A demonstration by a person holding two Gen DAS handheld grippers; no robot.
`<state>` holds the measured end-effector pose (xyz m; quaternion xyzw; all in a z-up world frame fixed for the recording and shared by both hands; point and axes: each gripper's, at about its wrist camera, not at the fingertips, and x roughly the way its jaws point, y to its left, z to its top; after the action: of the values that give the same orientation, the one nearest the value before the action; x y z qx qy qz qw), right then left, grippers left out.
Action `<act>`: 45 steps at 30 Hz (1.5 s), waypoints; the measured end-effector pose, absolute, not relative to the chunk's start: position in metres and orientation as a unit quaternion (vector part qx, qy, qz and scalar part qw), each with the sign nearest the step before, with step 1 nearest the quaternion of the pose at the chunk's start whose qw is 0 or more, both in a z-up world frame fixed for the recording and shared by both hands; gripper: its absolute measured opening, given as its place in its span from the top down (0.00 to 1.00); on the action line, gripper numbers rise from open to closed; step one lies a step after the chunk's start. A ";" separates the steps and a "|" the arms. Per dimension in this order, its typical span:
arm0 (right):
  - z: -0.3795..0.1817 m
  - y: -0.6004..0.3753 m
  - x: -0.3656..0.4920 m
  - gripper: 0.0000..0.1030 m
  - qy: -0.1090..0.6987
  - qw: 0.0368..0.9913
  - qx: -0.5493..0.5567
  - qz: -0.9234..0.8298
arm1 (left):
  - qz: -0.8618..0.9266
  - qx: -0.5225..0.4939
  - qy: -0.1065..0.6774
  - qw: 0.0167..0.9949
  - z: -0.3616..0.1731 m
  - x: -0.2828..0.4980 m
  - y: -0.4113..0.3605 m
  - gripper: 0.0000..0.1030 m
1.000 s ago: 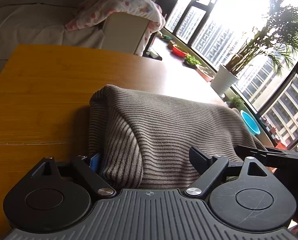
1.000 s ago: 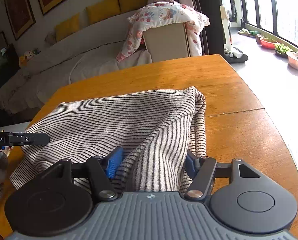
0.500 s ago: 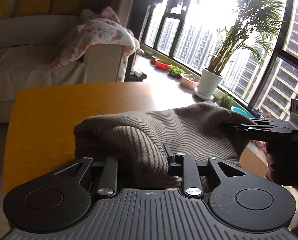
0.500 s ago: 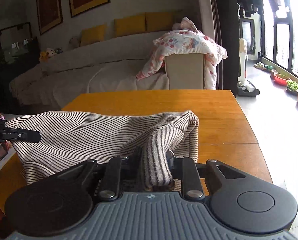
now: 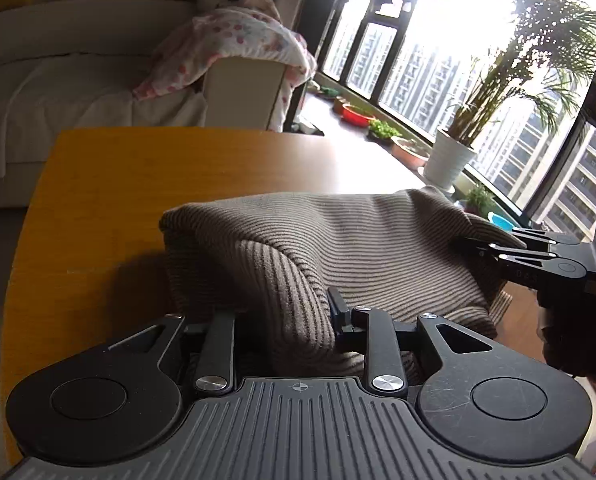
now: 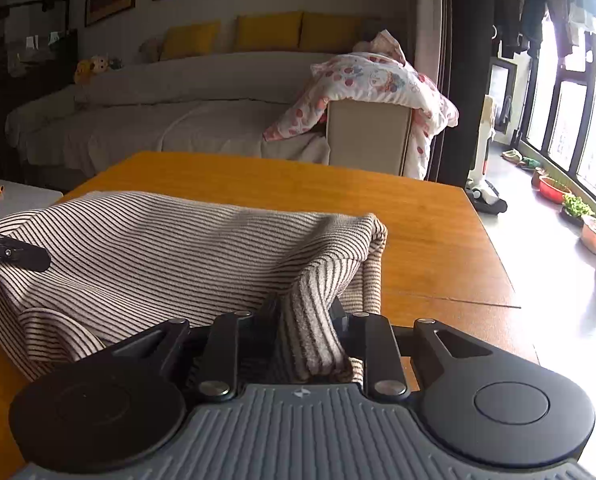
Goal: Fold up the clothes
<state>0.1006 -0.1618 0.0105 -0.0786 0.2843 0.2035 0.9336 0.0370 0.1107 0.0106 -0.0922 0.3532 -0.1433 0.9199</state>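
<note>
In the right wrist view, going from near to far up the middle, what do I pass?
Right claw → striped garment → wooden table → sofa → yellow cushions

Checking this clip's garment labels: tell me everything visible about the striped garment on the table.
The striped garment is a soft ribbed knit, beige with thin dark stripes. It lies bunched on the wooden table, its near edge lifted. The left gripper and right gripper each have a pinched fold between their jaws, which are opening slightly. Sleeves or collar cannot be made out.
</note>
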 end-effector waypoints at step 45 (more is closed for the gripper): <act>0.005 -0.182 0.090 0.00 0.257 0.951 -0.150 0.089 | -0.235 -0.233 0.387 0.861 -0.003 0.071 0.104 0.07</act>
<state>0.0896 -0.1816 0.0047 -0.1500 0.2565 0.0892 0.9507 0.0706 0.1044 -0.0033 -0.2328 0.3872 -0.2349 0.8606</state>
